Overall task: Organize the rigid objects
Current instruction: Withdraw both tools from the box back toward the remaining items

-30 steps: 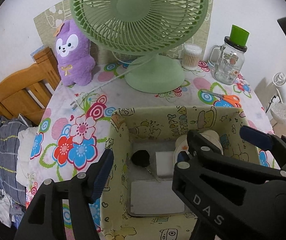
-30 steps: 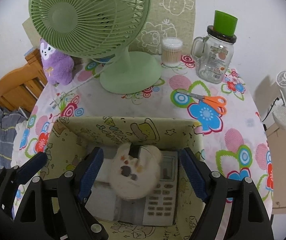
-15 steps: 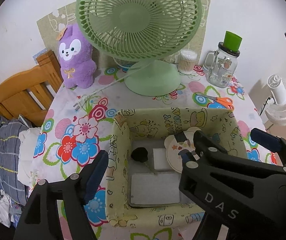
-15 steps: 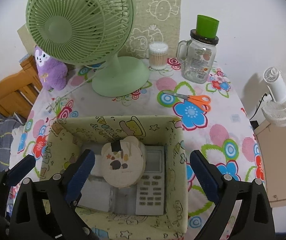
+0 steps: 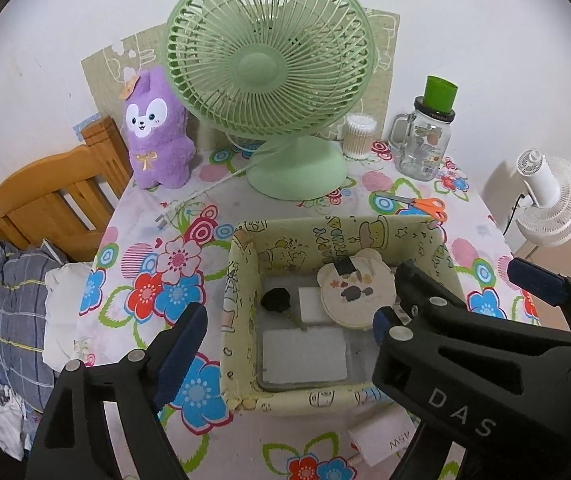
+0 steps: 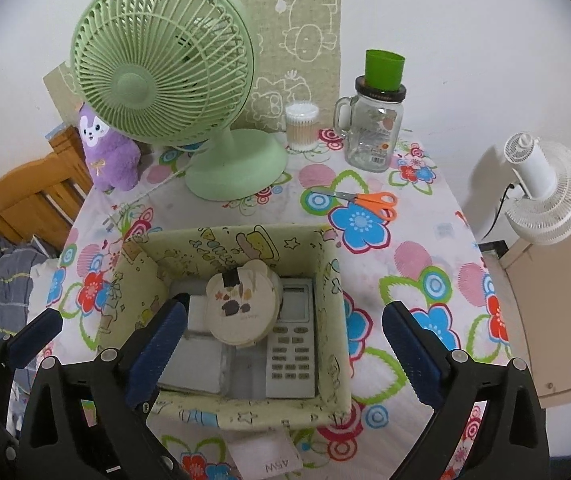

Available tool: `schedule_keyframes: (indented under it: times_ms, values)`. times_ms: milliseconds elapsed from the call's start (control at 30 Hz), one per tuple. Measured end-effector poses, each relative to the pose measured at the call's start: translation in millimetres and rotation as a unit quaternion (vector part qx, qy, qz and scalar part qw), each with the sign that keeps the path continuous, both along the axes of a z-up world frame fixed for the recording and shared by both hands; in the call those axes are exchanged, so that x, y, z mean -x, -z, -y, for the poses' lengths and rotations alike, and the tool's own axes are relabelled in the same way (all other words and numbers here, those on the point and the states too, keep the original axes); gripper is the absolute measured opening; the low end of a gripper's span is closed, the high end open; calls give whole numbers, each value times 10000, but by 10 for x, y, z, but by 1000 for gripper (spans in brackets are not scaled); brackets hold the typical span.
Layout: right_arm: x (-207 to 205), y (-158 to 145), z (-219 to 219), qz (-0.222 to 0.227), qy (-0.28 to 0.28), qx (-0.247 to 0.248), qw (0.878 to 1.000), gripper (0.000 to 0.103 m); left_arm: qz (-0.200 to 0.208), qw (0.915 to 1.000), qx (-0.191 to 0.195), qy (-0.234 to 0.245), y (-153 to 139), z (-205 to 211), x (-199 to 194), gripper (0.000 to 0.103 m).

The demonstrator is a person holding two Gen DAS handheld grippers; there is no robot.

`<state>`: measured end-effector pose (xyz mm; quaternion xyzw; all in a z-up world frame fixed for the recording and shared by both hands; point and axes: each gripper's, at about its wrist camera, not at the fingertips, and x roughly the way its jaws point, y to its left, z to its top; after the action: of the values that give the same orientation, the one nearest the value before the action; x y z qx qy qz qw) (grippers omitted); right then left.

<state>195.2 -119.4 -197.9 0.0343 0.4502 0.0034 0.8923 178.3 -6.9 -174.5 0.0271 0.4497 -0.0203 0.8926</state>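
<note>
1 yellow box [image 6: 327, 276] sits on the flowery table [image 6: 425, 248]. Inside it lie 1 round bear-ear case [image 6: 241, 306], 1 remote [image 6: 291, 354], 1 black lump [image 5: 275, 299] and 2 white pads [image 5: 303, 354]. The left gripper [image 5: 285, 332] and the right gripper [image 6: 281, 340] hang over the box. Both are opening and hold nothing. Behind the box stand 1 green fan [image 6: 165, 68], 1 purple bunny toy [image 6: 107, 152], 1 glass jar [image 6: 371, 132] and 1 tub of cotton swabs [image 6: 301, 126]. 1 pair of orange scissors [image 6: 365, 200] lies near the jar.
</note>
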Motion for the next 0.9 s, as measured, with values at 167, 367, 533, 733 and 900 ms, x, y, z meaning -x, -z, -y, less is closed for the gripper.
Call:
schedule_keyframes:
  times_ms: [167, 367, 533, 733, 900]
  values:
    - [128, -86, -3, 85, 29, 12, 10000, 101, 78, 10000, -1, 29, -75, -1, 107, 88]
    - [281, -197, -22, 226, 27, 91, 9997, 101, 139, 9999, 39, 49, -170, -18, 231, 90]
    - [400, -264, -25, 290, 66, 64, 9995, 101, 186, 9998, 73, 79, -230, -36, 335, 92]
    - [566, -330, -34, 376, 96, 75, 9992, 101, 261, 9995, 104, 145, -281, -65, 474, 94]
    - [713, -378, -51, 440, 148, 97, 9989, 101, 315, 9992, 141, 197, -318, -90, 596, 97]
